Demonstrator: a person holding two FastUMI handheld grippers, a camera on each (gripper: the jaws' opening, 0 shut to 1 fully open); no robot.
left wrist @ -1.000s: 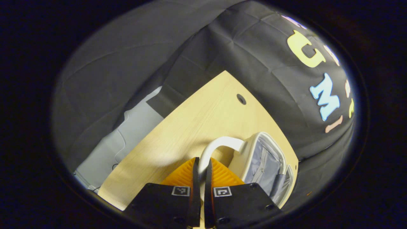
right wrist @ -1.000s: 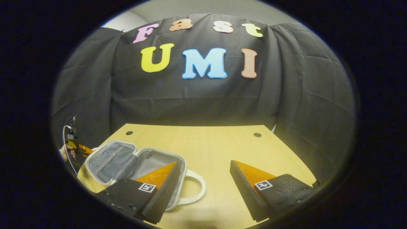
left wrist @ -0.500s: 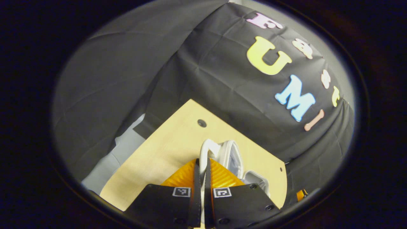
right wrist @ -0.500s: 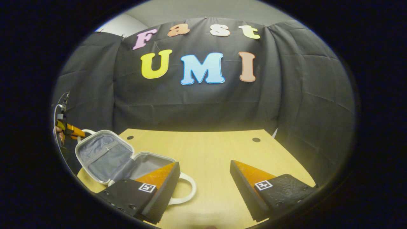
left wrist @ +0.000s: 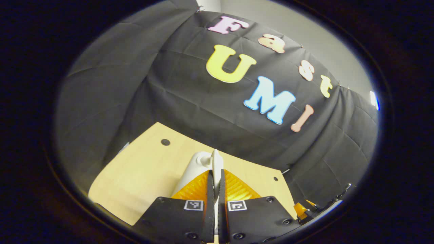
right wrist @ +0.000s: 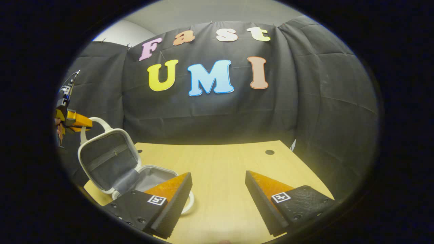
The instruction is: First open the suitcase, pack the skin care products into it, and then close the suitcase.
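Note:
A small white suitcase [right wrist: 108, 159] with grey lining stands open on the wooden table [right wrist: 220, 162]. Its lid is raised about upright over the base [right wrist: 154, 173], at the left of the right gripper view. My left gripper [left wrist: 216, 173] is shut on the lid's white handle [left wrist: 215, 161]; the lid's white outer shell [left wrist: 193, 167] shows just behind it. The right gripper view shows that left gripper [right wrist: 79, 121] up at the lid handle [right wrist: 98, 122]. My right gripper [right wrist: 218, 176] is open over the table, right of the case, and one of its fingers [right wrist: 169, 196] hides part of the base.
The table has a round cable hole near each far corner [right wrist: 269, 152] [left wrist: 165, 142]. Black cloth walls close in the back and sides. The base's own white handle [right wrist: 190, 200] sticks out toward the table's middle. My right gripper [left wrist: 305, 207] shows at the lower right of the left gripper view.
My left gripper has lifted the lid by its handle from lying flat to about upright. My right gripper has stayed open and almost still.

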